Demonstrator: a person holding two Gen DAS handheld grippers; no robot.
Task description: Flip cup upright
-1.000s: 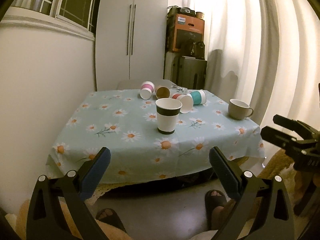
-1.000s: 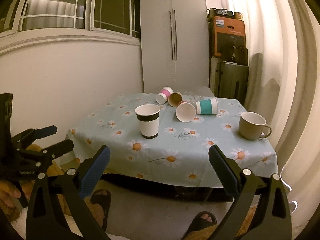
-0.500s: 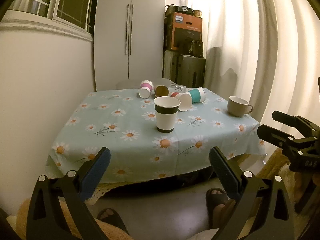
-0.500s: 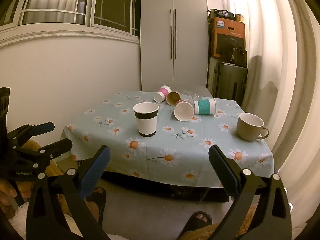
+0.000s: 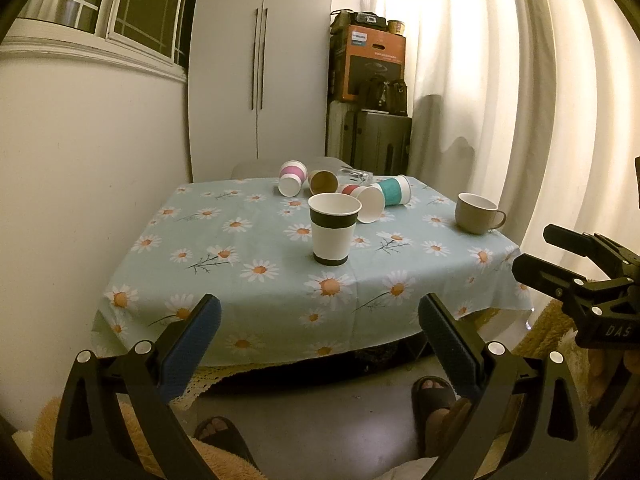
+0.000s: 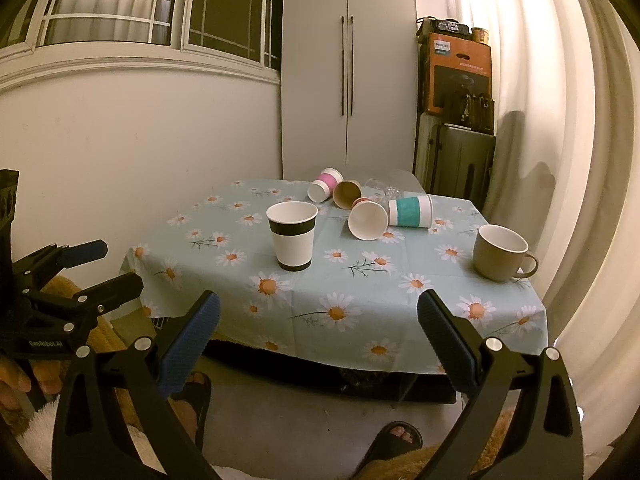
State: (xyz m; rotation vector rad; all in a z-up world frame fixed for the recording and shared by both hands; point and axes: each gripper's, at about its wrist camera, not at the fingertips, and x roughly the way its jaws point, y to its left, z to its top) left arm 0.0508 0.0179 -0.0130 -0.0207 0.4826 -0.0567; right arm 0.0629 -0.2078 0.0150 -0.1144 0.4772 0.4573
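A black-banded paper cup (image 5: 334, 230) (image 6: 292, 236) stands upright mid-table. Behind it several cups lie on their sides: a pink-banded one (image 5: 290, 178) (image 6: 325, 185), a brown one (image 5: 323, 182) (image 6: 347, 194), a red-banded one (image 5: 368, 203) (image 6: 368, 220) and a teal-banded one (image 5: 394, 190) (image 6: 412, 211). My left gripper (image 5: 319, 330) is open and empty, short of the table's near edge. My right gripper (image 6: 318, 328) is open and empty too, also off the table. Each gripper shows in the other's view, the right one (image 5: 560, 264) and the left one (image 6: 80, 268).
A beige mug (image 5: 476, 213) (image 6: 500, 252) stands upright at the table's right side. A clear glass (image 6: 382, 189) lies at the back. The daisy tablecloth (image 5: 248, 248) hangs over the edges. A wall is left, curtains right, a cabinet and boxes behind. Sandalled feet are below.
Both grippers have drawn slightly nearer the table and shifted; the cups look a little larger. Nothing on the table has moved.
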